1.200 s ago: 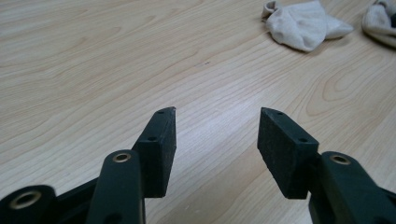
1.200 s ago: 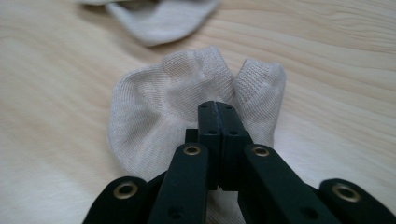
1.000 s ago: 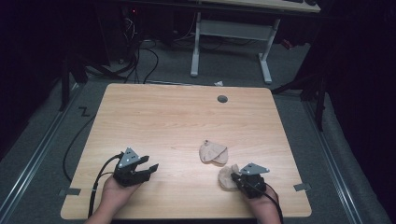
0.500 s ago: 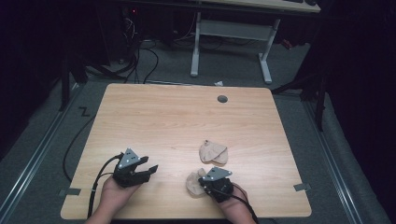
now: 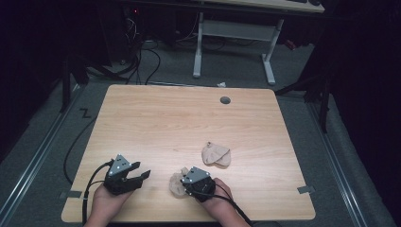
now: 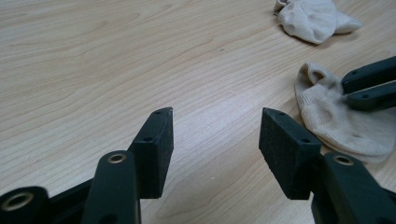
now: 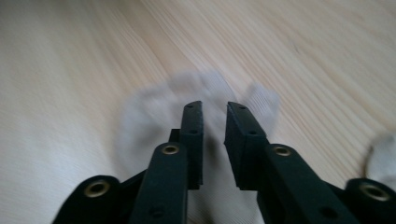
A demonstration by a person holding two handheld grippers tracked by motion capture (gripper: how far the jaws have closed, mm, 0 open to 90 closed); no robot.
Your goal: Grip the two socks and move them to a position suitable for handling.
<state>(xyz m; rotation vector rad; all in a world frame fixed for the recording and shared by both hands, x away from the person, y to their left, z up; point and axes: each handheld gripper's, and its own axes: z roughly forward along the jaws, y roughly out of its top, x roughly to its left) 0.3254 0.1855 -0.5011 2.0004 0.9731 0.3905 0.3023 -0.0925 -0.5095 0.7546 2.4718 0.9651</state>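
**Operator:** Report jaw state, right unit first.

**Grippers:** My right gripper (image 7: 214, 114) has just been opening; its jaws stand parted by a narrow gap, pads no longer pressing. The near sock (image 7: 196, 107) lies flat on the table directly under and ahead of my tips, blurred in my own view. Judgement: the sock is set down, not carried.

**Operator:** Left unit?

**Grippers:** My left gripper (image 6: 215, 122) has its jaws spread wide with only bare table (image 6: 93, 60) between the pads. The near sock (image 6: 334, 116) lies just beyond my right-hand jaw, cuff opening turned toward me, with the right gripper's jaws (image 6: 369, 84) over its far edge.

**Operator:** Why that arrangement?

**Grippers:** Judgement: the sock sits between both units so that each can take one edge; my left jaws are open in readiness.

**Operator:** Further out?

**Grippers:** The second sock (image 6: 314, 18) lies bunched well ahead of my left jaws, apart from the near one. In the high view it (image 5: 216, 154) rests beyond my right gripper (image 5: 189, 181), untouched.
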